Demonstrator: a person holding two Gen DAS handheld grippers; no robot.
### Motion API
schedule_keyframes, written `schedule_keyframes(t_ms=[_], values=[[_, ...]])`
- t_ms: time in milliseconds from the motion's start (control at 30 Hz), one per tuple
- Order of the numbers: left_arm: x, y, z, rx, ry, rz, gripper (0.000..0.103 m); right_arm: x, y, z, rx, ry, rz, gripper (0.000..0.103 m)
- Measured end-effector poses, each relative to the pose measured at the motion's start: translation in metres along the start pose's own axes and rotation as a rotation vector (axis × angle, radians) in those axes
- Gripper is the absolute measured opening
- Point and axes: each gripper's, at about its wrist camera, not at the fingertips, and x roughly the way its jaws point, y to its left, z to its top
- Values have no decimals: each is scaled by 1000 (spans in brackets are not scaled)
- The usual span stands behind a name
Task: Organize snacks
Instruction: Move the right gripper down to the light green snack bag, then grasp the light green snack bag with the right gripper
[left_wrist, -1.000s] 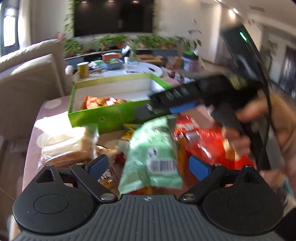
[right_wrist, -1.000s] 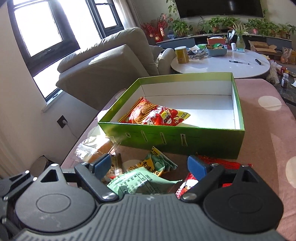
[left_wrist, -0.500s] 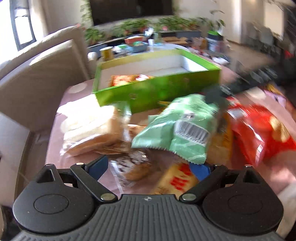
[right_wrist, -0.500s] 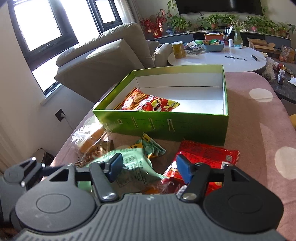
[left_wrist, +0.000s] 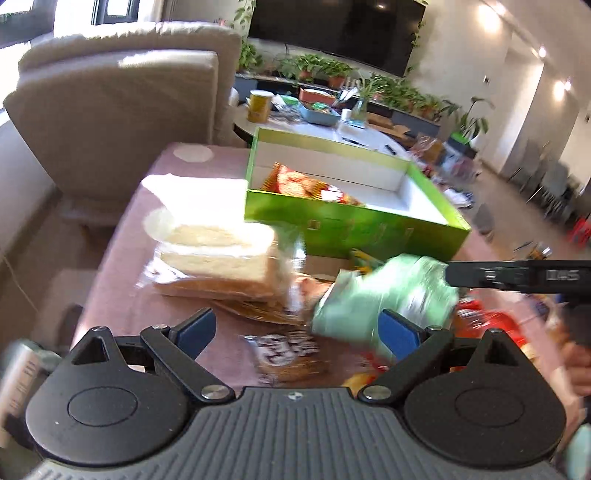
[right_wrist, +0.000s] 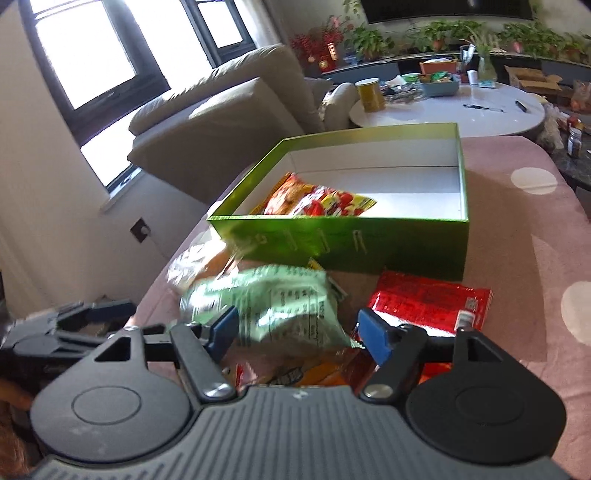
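Green snack bag (right_wrist: 273, 306) (blurred) lies in front of the green box (right_wrist: 354, 240), between the wide-open right hand-held gripper (right_wrist: 297, 328) pads, ungripped; left hand-held gripper (left_wrist: 295, 328) gapes empty.

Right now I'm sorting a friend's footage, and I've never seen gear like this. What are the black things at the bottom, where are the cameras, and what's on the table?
The black shapes are two hand-held grippers, one in each of a person's hands; there is no robot arm. Each picture comes from a fisheye camera mounted on a gripper, looking forward along its two blue-padded fingers. The left gripper is open and empty. The right gripper has a light green snack bag between its fingers; whether it is clamped is unclear. On the pink-clothed table stands a green box holding one red-and-yellow snack bag. A red packet and bagged sliced bread lie outside it.
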Motion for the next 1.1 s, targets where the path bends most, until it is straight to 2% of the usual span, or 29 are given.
schedule_keyframes(t_ms=[100,333,567,700,867,1033,1100], values=[[11,-8,1,-2,22,-19,94,6,-2,4,22,-3,-21,79],[27,-17,-1,23,54,-57,94,19,-4,-2,-4,59,14,79],[29,-7,2,-8,74,-18,94,19,-15,17,35,19,3,79],[32,-11,-1,-15,97,-76,97,37,-9,14,-6,91,23,79],[35,-19,-1,2,100,-106,99,44,-4,5,-16,137,80,79],[36,-26,-3,6,117,-193,97,42,1,3,-26,141,86,78],[36,-29,-4,10,120,-191,96,41,-1,2,-11,139,83,78]])
